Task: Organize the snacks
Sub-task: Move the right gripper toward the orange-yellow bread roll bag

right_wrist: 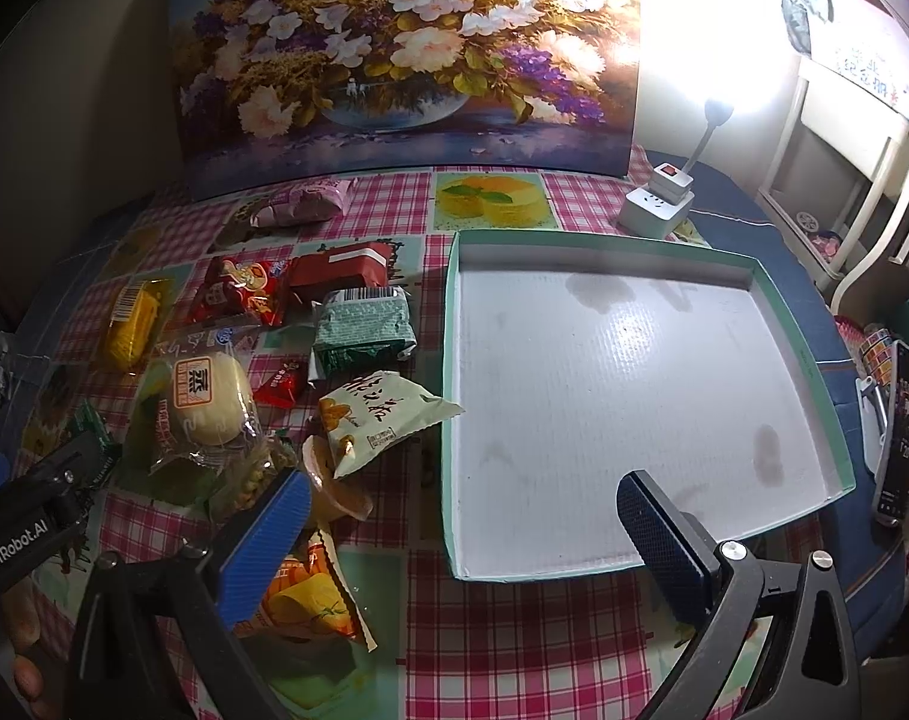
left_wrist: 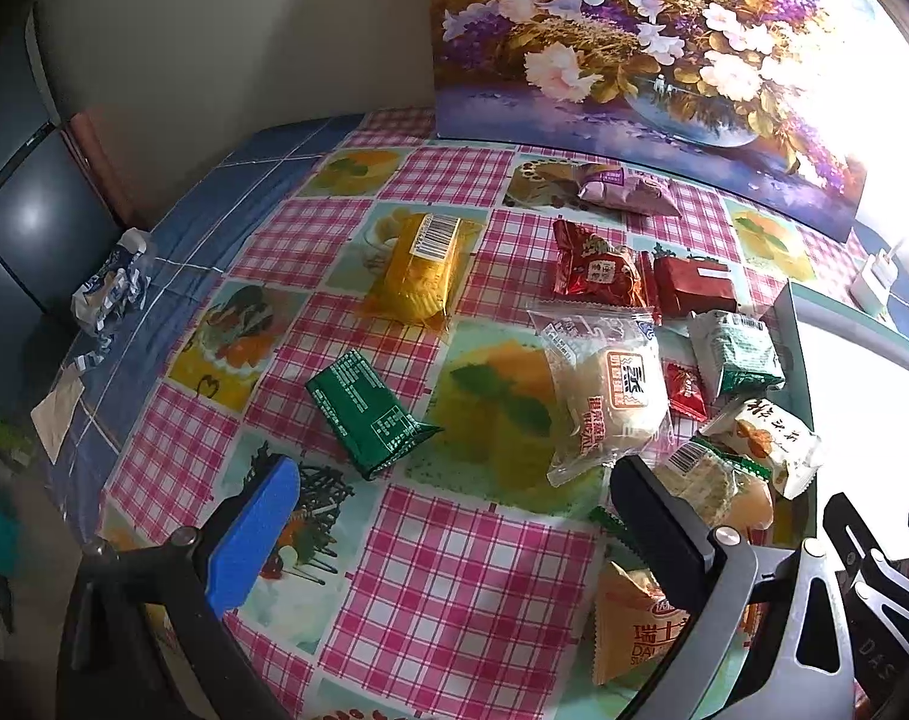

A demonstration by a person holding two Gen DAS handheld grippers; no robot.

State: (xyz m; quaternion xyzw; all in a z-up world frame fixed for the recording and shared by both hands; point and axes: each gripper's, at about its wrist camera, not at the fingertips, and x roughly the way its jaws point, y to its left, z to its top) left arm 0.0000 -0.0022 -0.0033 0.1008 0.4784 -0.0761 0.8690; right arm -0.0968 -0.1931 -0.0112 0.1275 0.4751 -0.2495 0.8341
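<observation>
Snacks (right_wrist: 214,402) lie scattered in crinkly wrappers over the left part of the tabletop (right_wrist: 514,648), which wears a glossy oilcloth of pink gingham squares and printed fruit pictures. Beside them on the right sits a shallow rectangular cardboard tray (right_wrist: 805,360) with mint-green walls and a white ribbed floor, nothing in it. A pale round bun in clear plastic (left_wrist: 616,402) rests near the middle of the pile; just beyond it are a red foil packet (left_wrist: 598,270) and a boxy dark-red pack (left_wrist: 694,285). A flat green foil packet (left_wrist: 364,411) lies apart to the left, and a long yellow cake in transparent film (left_wrist: 421,267) farther back. A cream pillow bag with brush lettering (right_wrist: 382,414) touches the tray's left wall. A mauve packet (right_wrist: 310,201) sits against the leaning flower painting (right_wrist: 406,60).

My left gripper (left_wrist: 454,516) hangs spread wide over bare cloth, pinching nothing. My right gripper (right_wrist: 463,516) is likewise spread, its ribbed blue pads (right_wrist: 274,540) apart, one finger over the snacks' edge, the other over the tray.
</observation>
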